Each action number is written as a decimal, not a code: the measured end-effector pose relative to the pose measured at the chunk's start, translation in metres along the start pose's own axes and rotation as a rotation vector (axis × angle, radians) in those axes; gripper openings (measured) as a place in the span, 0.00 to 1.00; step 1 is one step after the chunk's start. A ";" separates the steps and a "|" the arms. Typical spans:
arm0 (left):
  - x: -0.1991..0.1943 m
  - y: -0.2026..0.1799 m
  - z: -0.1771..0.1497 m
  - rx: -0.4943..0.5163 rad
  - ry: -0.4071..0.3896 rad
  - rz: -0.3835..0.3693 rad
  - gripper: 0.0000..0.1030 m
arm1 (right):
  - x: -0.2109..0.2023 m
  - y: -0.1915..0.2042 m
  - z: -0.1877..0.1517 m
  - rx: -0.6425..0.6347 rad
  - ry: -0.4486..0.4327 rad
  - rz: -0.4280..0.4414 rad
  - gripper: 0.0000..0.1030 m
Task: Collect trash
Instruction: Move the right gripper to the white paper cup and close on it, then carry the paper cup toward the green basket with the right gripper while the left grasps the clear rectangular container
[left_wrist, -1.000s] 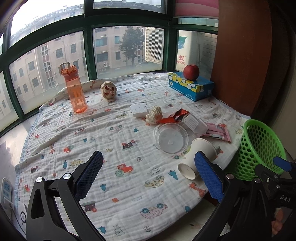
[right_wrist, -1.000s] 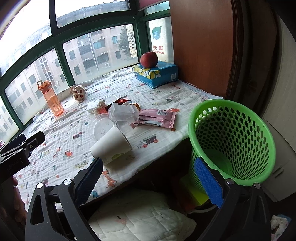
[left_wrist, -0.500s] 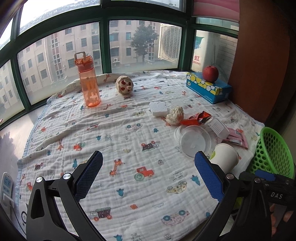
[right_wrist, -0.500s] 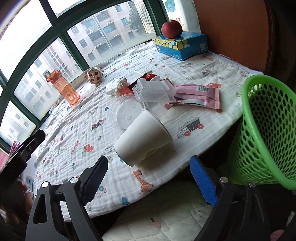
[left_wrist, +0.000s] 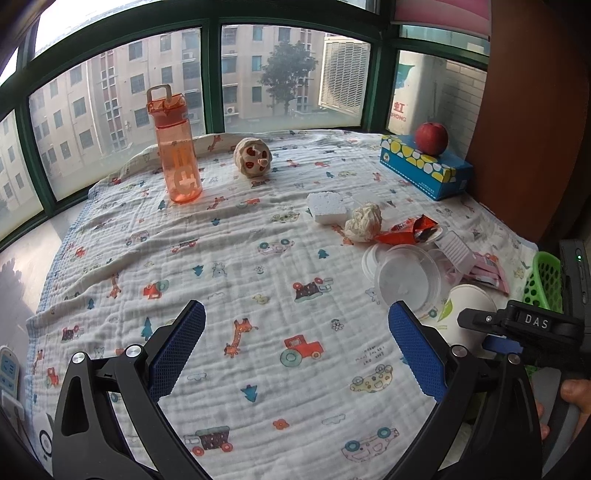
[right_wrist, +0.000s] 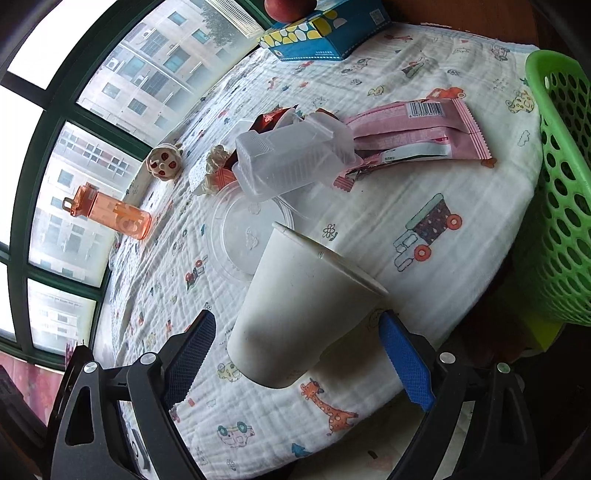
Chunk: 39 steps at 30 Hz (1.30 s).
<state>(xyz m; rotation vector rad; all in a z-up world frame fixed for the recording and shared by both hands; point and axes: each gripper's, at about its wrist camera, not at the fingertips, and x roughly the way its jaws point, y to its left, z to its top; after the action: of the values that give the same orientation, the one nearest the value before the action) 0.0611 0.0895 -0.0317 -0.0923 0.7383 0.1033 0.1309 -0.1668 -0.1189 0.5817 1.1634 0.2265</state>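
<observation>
A white paper cup (right_wrist: 299, 310) lies on its side near the cloth's edge; it also shows in the left wrist view (left_wrist: 469, 306). My right gripper (right_wrist: 295, 350) is open, its fingers on either side of the cup's base, not touching. Behind the cup lie a clear round lid (right_wrist: 240, 236), a clear plastic tray (right_wrist: 295, 158), pink wrappers (right_wrist: 417, 136), an orange wrapper (left_wrist: 410, 230), crumpled paper (left_wrist: 364, 221) and a white foam block (left_wrist: 328, 206). A green basket (right_wrist: 561, 177) stands at the right. My left gripper (left_wrist: 295, 347) is open and empty above the cloth.
An orange water bottle (left_wrist: 177, 155), a small round toy (left_wrist: 253, 157) and a blue tissue box (left_wrist: 424, 170) with a red apple (left_wrist: 431, 138) stand at the back by the window. A brown wall panel (left_wrist: 535, 110) borders the right side.
My right gripper has moved down and in toward the paper cup, which now lies between its fingers. My left gripper has swung left and moved nearer the cloth.
</observation>
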 end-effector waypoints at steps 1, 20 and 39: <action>0.002 0.000 0.000 0.000 0.004 -0.002 0.95 | 0.004 -0.001 0.001 0.015 0.011 0.001 0.80; 0.031 -0.079 0.019 0.222 -0.005 -0.193 0.91 | -0.059 0.005 0.001 -0.283 -0.208 -0.157 0.65; 0.103 -0.170 0.045 0.530 0.060 -0.464 0.81 | -0.123 -0.047 0.009 -0.329 -0.341 -0.283 0.65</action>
<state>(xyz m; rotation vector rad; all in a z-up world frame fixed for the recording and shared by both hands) 0.1887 -0.0668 -0.0600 0.2407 0.7666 -0.5390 0.0850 -0.2650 -0.0433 0.1520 0.8403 0.0685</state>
